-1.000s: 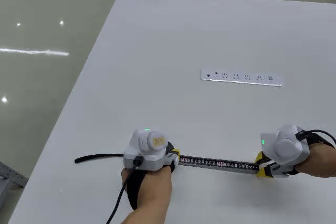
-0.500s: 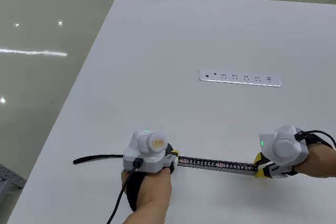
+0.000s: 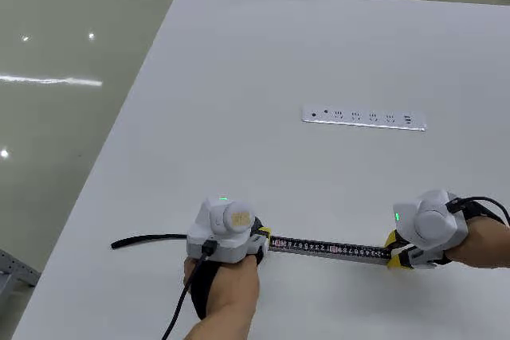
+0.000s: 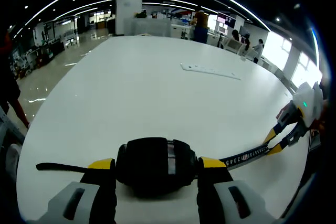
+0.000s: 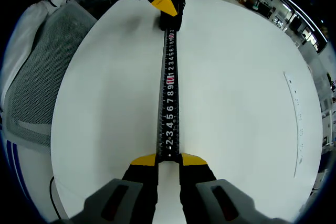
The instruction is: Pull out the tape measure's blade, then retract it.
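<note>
Black tape-measure case (image 4: 152,153) sits pinched btwn the jaws of my left gripper (image 4: 156,164), low centre of the left gripper view, resting on the white table (image 3: 279,53). I'd say it's clamped so the body can't slide while the other end is drawn. My right gripper (image 5: 168,160) is pressed together on the tip of the blade (image 5: 169,77), which runs straight up the right gripper view to the case at upper centre. In head view it's a level strip along the bottom of the frame, btwn both hands, numbers up. Blade looks flat & taut on or just over the tabletop, so the pull seems about done. Retract is prob next, i.e. walk my right one back toward the case w/o letting it snap. Room: table's edge curves close on the left of the right gripper view, and in head view the black strap (image 3: 147,239) trails toward the table's left edge. Mid-right, the power strip (image 3: 362,118) lies well apart from the blade, so nothing blocks the line.
</note>
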`<action>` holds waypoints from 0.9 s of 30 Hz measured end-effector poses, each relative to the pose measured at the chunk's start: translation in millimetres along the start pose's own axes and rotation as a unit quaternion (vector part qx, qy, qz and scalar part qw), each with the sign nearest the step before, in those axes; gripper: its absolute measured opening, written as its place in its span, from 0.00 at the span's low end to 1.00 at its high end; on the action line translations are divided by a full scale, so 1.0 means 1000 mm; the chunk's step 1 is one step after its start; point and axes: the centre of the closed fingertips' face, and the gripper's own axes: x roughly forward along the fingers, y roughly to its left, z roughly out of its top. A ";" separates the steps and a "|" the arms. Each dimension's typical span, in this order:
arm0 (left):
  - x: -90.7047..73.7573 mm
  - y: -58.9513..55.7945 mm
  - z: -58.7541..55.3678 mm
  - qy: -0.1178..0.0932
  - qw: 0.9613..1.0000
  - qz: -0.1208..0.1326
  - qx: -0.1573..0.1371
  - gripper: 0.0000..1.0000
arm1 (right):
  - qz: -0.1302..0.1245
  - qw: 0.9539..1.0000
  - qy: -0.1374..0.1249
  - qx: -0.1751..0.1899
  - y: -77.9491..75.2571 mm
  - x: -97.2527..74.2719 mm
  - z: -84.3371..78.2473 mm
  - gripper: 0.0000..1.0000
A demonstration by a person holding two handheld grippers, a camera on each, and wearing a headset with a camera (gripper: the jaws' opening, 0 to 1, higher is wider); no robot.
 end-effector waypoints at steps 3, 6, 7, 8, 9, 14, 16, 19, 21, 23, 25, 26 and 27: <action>0.000 0.000 0.000 -0.001 1.000 -0.001 0.002 0.58 | -0.002 1.000 -0.001 -0.002 0.000 0.000 0.001 0.15; -0.001 0.000 0.000 -0.002 1.000 -0.002 0.003 0.58 | -0.005 1.000 -0.002 -0.002 -0.001 0.001 0.001 0.14; -0.001 0.000 0.000 -0.002 1.000 -0.001 0.002 0.58 | -0.006 1.000 -0.002 -0.002 -0.001 0.001 0.002 0.14; -0.001 0.000 0.001 -0.003 1.000 -0.001 0.002 0.58 | -0.008 1.000 -0.002 -0.002 0.000 0.000 0.003 0.14; -0.001 0.000 0.001 -0.003 1.000 -0.002 0.002 0.58 | -0.009 1.000 -0.002 -0.003 -0.001 0.000 0.003 0.14; -0.001 0.000 0.000 -0.003 1.000 -0.002 0.002 0.58 | -0.019 1.000 -0.003 -0.008 0.000 0.001 0.005 0.14; -0.001 0.000 0.000 -0.002 1.000 -0.003 0.002 0.58 | -0.023 1.000 -0.004 -0.008 -0.001 0.001 0.006 0.14; 0.000 0.000 0.000 -0.002 1.000 -0.003 0.002 0.58 | -0.026 1.000 -0.006 -0.008 -0.001 0.002 0.009 0.14; 0.000 0.000 0.000 -0.002 1.000 -0.002 0.002 0.58 | -0.027 1.000 -0.008 -0.006 -0.002 0.003 0.010 0.14; 0.000 0.000 0.000 -0.002 1.000 -0.002 0.002 0.58 | -0.028 1.000 -0.010 -0.005 -0.002 0.003 0.012 0.14; 0.000 0.000 0.000 -0.002 1.000 -0.002 0.002 0.58 | -0.029 0.999 -0.011 -0.008 -0.002 0.004 0.015 0.14; -0.001 0.000 0.000 -0.002 1.000 -0.002 0.001 0.58 | -0.029 0.999 -0.012 -0.007 -0.002 0.004 0.015 0.14; -0.001 -0.001 0.000 -0.002 1.000 -0.002 0.002 0.58 | -0.029 0.999 -0.013 -0.006 -0.002 0.004 0.016 0.14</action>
